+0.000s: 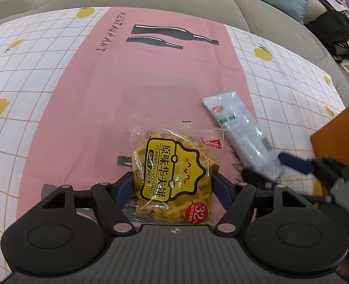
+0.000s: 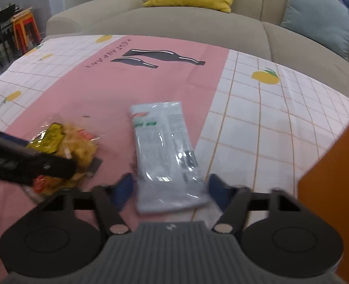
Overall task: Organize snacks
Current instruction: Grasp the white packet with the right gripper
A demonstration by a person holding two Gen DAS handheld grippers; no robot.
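On the pink and checked tabletop [image 1: 56, 90], the yellow waffle snack bag [image 1: 172, 177] lies between the left gripper [image 1: 173, 185]'s wide fingers. The long pale packet [image 2: 167, 151] runs lengthwise between the right gripper [image 2: 170, 187]'s spread fingers, ungripped.

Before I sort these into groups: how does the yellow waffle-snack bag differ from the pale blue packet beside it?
The yellow waffle-snack bag is clear plastic with a yellow label, its contents visible; the pale blue packet is opaque. The bag is short, wide and lumpy; the packet is long, narrow and flat. The bag sits between the left gripper's fingers, the packet between the right gripper's. Both lie on the pink cloth, sealed.
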